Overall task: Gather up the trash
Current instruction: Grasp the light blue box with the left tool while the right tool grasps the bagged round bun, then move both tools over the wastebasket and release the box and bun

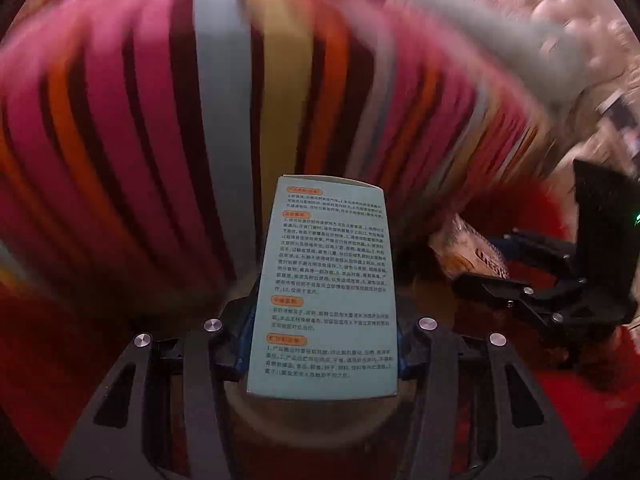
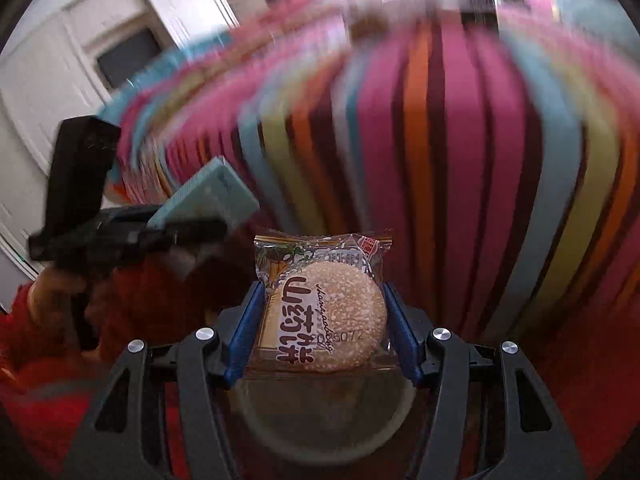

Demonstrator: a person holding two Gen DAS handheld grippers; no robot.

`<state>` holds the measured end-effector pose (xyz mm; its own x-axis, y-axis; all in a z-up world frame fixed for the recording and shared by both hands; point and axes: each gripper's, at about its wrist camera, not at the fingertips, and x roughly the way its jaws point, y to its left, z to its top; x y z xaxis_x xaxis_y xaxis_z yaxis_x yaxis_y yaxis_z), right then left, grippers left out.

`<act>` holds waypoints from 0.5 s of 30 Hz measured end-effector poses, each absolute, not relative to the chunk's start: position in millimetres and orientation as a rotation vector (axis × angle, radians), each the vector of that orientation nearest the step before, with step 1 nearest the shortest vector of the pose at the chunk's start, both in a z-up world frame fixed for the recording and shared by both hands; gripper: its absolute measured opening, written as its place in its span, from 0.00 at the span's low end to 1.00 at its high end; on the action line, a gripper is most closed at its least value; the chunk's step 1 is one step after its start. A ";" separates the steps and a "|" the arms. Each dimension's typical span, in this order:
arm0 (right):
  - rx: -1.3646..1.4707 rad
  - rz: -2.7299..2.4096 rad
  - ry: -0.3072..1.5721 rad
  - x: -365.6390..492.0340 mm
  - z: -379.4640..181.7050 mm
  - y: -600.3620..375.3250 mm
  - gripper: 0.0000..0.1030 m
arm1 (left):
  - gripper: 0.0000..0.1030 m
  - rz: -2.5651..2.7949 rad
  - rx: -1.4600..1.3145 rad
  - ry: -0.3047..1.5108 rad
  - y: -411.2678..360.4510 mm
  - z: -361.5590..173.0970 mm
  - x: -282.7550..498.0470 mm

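Left wrist: one left hand-held gripper [image 1: 322, 340] clamping one box [image 1: 324, 288], right hand-held gripper [image 2: 322, 328] clamping one snack packet [image 2: 324, 304]

pale blue printed box [image 1: 322, 288] and sealed sesame cake packet [image 2: 323, 305], both clamped upright

The left gripper [image 1: 324, 344] has its blue-padded jaws closed against the sides of a pale blue box [image 1: 326, 288]. The right gripper [image 2: 322, 328] pinches a wrapped sesame cake [image 2: 324, 304] between its pads, the two grippers side by side and near each other
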<state>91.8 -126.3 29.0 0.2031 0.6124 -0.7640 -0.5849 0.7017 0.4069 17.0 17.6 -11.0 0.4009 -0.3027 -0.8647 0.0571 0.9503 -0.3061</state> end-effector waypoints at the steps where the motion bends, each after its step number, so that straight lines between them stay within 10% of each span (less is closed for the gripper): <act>1: 0.043 0.832 1.133 86.0 13.1 -122.8 0.55 | 0.48 -0.216 -0.249 1.181 13.6 -28.1 15.3; 13: -0.033 0.785 1.299 83.7 -26.2 -102.8 0.55 | 0.50 -0.230 -0.219 1.395 -8.0 -93.5 32.5; 15: -0.033 0.781 1.299 85.9 -25.3 -101.4 0.56 | 0.78 -0.197 -0.204 1.409 -7.0 -98.5 33.0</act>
